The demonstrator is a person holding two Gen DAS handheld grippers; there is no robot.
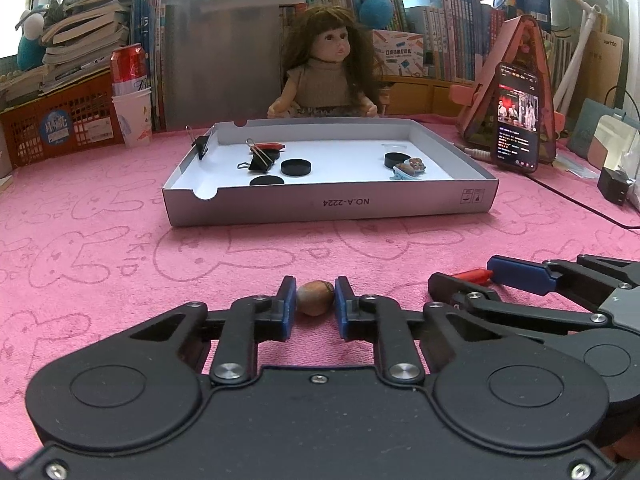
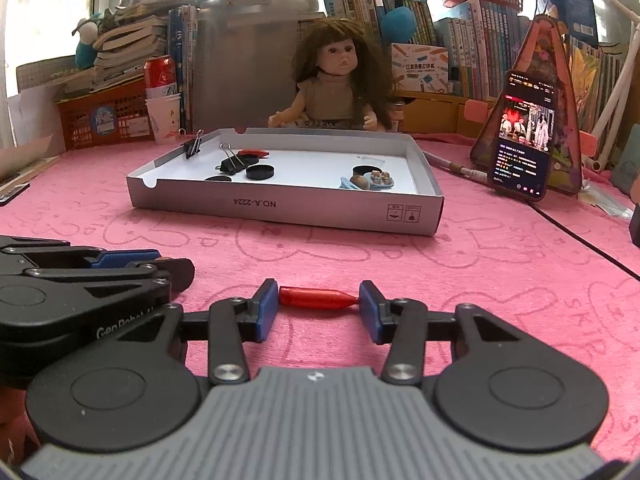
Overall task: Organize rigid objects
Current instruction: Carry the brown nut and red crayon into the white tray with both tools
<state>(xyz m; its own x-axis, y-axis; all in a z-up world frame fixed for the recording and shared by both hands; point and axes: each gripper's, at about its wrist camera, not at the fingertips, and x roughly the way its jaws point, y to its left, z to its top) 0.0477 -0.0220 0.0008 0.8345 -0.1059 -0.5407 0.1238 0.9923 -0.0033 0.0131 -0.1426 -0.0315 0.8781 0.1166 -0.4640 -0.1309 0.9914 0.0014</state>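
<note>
On the pink cloth a small brown nut (image 1: 314, 298) sits between the blue pads of my left gripper (image 1: 315, 294), which is shut on it. To its right, my right gripper (image 2: 319, 298) is shut end to end on a short red plastic piece (image 2: 318, 297), whose tip (image 1: 476, 275) also shows in the left wrist view. The two grippers lie side by side, low over the cloth. Ahead stands a shallow white cardboard tray (image 1: 328, 208) holding black binder clips (image 1: 260, 162), black round caps (image 1: 296, 167), another red piece (image 1: 269, 146) and a small figurine (image 1: 409, 168).
A doll (image 1: 328, 68) sits behind the tray. A phone (image 1: 518, 116) leans on a stand at the right, with a black cable (image 1: 568, 196) across the cloth. At the back left are a cup with a red can (image 1: 131, 112) and an orange basket (image 1: 60, 124). Books line the back.
</note>
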